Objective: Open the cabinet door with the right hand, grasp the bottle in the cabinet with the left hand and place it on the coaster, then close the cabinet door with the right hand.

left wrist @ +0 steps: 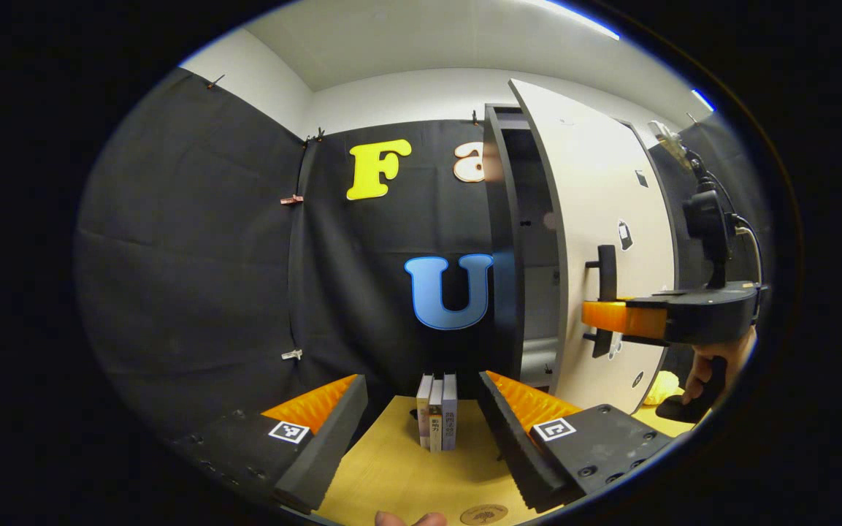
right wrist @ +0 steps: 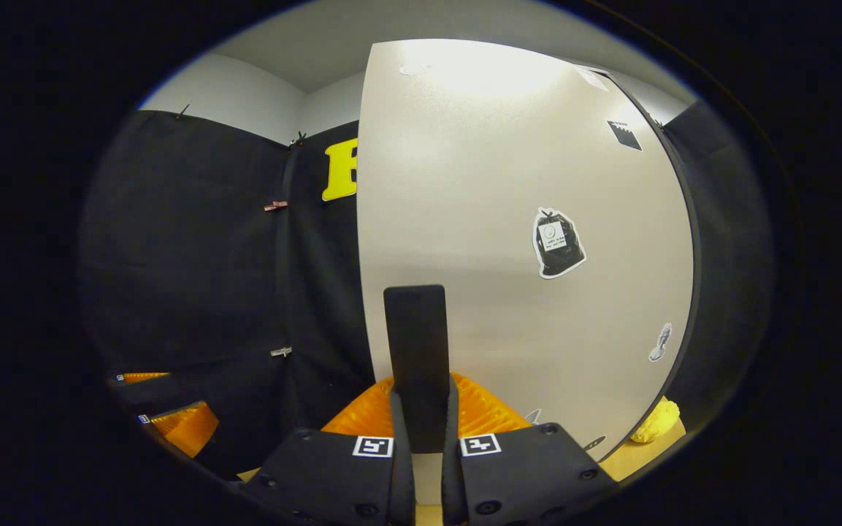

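The right gripper (right wrist: 421, 416) is clamped on the flat, dark bar handle (right wrist: 415, 351) of the cabinet door (right wrist: 508, 183), a smooth pale panel dotted with small stickers and swung partly ajar. In the left gripper view the left gripper (left wrist: 421, 431) hangs with its ridged fingers spread wide above the light wooden table (left wrist: 391, 482), three upright books (left wrist: 437, 410) between them, a round coaster (left wrist: 483, 514) at the near edge. The bottle cannot be made out inside the dark cabinet (left wrist: 530, 241).
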`<state>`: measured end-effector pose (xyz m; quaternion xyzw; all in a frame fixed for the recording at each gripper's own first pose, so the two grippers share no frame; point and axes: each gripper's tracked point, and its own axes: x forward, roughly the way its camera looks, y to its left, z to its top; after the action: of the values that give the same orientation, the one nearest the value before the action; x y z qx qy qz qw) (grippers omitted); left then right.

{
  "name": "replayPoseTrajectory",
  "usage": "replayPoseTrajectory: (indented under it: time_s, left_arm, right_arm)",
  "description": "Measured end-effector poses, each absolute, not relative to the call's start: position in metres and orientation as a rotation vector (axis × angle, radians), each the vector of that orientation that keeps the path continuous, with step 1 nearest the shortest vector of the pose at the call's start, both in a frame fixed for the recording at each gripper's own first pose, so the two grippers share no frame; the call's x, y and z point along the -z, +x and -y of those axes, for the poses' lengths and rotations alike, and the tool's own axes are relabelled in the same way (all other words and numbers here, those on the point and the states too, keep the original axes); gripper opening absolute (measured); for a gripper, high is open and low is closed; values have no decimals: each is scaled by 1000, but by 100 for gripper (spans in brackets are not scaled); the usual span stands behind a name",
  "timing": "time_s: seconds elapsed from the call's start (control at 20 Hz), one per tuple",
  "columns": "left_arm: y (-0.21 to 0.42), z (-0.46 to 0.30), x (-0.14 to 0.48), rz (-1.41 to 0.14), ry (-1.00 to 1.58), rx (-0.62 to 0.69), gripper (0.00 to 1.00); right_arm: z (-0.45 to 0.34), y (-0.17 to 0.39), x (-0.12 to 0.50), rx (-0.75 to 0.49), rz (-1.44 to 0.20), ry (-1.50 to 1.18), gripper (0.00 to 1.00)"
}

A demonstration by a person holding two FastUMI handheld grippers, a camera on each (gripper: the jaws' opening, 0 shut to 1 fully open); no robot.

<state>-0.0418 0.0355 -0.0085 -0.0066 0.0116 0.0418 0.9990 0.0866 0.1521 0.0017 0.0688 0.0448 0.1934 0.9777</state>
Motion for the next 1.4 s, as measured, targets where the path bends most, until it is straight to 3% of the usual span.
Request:
replayPoseTrajectory:
  time_s: [0.65,1.4]
  left_arm:
    - [-29,10,-15,35,-20,2,95]
    - [-25,84,-23,59,-36,121,95]
  right_arm:
    - [-78,12,-7,-348,-77,155,18]
    - [46,-31,-9,-150,-41,158,17]
